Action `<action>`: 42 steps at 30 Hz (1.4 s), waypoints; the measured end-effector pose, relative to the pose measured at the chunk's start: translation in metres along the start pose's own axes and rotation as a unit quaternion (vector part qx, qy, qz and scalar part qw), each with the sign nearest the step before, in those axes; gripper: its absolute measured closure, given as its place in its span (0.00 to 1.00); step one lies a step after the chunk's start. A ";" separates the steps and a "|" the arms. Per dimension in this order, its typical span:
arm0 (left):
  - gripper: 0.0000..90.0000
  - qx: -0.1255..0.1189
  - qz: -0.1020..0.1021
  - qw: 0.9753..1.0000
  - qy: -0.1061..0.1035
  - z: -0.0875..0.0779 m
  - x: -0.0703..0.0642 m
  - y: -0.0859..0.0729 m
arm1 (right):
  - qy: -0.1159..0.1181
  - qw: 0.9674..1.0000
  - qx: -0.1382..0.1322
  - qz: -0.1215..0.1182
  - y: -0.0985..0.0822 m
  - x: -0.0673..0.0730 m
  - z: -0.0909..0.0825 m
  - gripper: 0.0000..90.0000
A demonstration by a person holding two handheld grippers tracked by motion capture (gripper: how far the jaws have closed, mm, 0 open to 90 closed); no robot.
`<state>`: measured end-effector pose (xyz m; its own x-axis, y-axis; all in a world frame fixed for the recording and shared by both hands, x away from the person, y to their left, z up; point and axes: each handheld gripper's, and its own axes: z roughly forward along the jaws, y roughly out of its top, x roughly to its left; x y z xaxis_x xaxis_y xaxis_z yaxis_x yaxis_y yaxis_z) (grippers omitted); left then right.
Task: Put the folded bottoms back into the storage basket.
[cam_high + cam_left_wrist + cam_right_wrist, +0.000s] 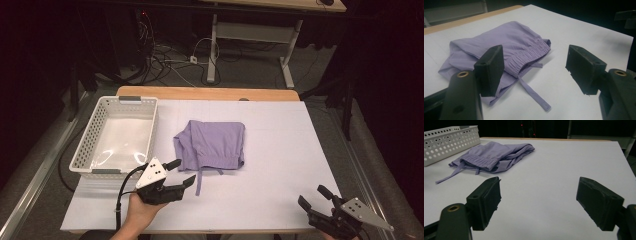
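A folded pair of lilac shorts [212, 144] lies mid-table on the white sheet, elastic waistband toward the near edge, one drawstring [199, 182] trailing toward me. My left gripper [182, 172] hovers open just left of that drawstring, jaws pointing at the shorts [506, 47], nothing between them; the drawstring [531, 93] lies below the gap. My right gripper [314, 197] rests open at the near right corner, far from the shorts [495, 155], with bare sheet between its jaws.
A white perforated basket [90, 135] stands empty at the table's left, its side wall [449, 142] also in the right gripper view. The table's wooden far edge [207, 93] borders cables and desk legs on the floor beyond.
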<state>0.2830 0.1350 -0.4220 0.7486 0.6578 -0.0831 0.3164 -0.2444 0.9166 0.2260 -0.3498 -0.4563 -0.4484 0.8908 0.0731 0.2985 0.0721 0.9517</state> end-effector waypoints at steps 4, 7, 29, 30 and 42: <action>0.33 0.003 -0.002 1.000 0.003 0.004 0.000 0.002 | 0.001 1.000 0.001 0.001 0.000 0.000 0.000 0.23; 0.31 0.005 -0.004 1.000 0.002 0.007 0.000 0.005 | 0.001 1.000 0.001 0.001 0.000 0.000 0.000 0.23; 0.27 0.027 -0.018 0.999 0.004 0.039 0.002 0.021 | 0.003 1.000 0.001 0.001 0.000 0.000 0.000 0.23; 0.26 0.028 -0.019 0.999 0.006 0.040 0.003 0.022 | 0.003 1.000 0.001 0.002 0.000 0.000 0.000 0.23; 0.26 0.065 -0.026 0.997 0.027 0.062 0.012 0.040 | 0.004 1.000 0.002 0.002 0.000 0.000 0.000 0.23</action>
<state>0.3410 0.0885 -0.4103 0.6979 0.7085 -0.1048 0.4295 -0.2970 0.8528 0.2263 -0.3496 -0.4564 -0.4546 0.8872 0.0791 0.3028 0.0705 0.9504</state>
